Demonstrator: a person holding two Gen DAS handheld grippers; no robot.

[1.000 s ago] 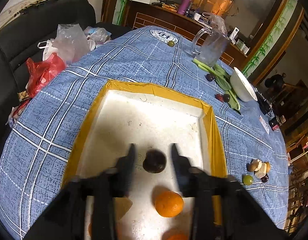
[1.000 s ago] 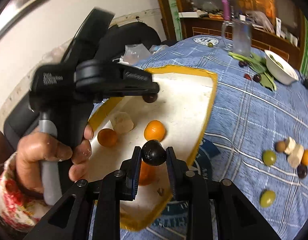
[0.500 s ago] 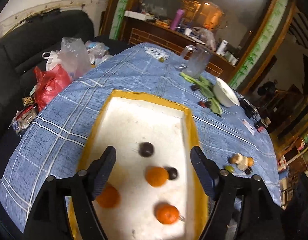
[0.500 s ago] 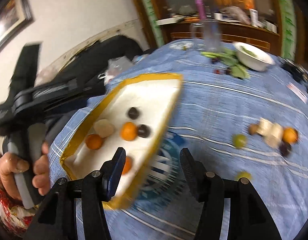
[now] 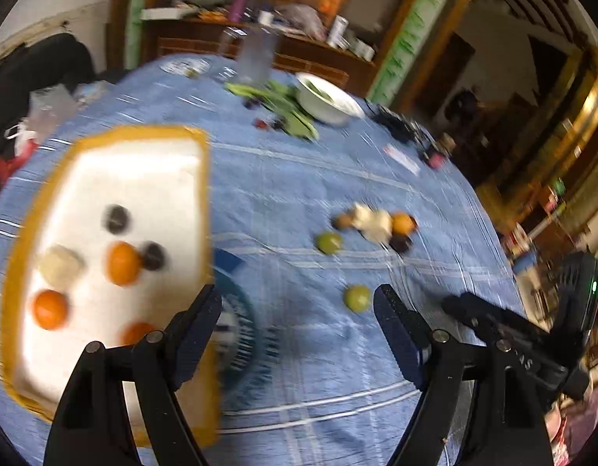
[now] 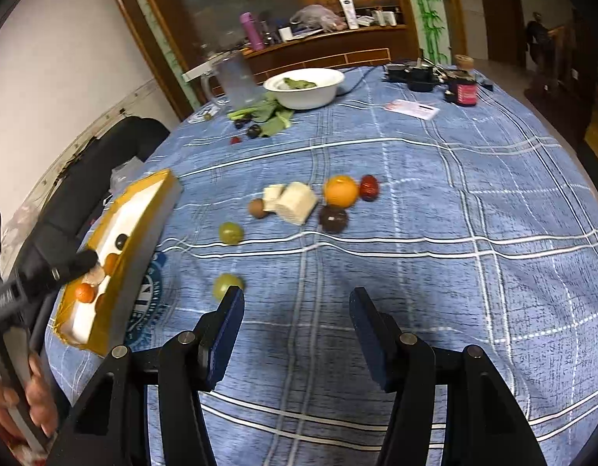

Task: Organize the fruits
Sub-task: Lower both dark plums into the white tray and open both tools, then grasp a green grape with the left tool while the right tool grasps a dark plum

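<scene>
A white tray with a yellow rim (image 5: 116, 139) (image 6: 151, 209) sits at the table's left. It holds oranges (image 5: 122, 258), two dark fruits (image 5: 117, 218) and a pale piece (image 5: 60, 266). Loose fruit lies on the blue cloth: two green fruits (image 6: 231, 232) (image 6: 226, 285), an orange (image 6: 341, 191), a dark fruit (image 6: 333, 218), a red one (image 6: 369, 186), a brown one (image 6: 256, 207) and pale chunks (image 6: 295, 202). My left gripper (image 5: 297, 314) is open and empty, right of the tray. My right gripper (image 6: 297, 310) is open and empty, just right of the nearer green fruit.
A white bowl (image 6: 305, 85), green leaves with small dark fruits (image 6: 260, 116), a glass jug (image 6: 237, 81), a card (image 6: 411, 108) and a dark jar (image 6: 464, 91) stand at the table's far side. A black sofa (image 6: 116, 143) lies left.
The right gripper let go of its dark fruit, which now lies in the tray, and opened. Both grippers swung right, from the tray toward the loose fruit.
</scene>
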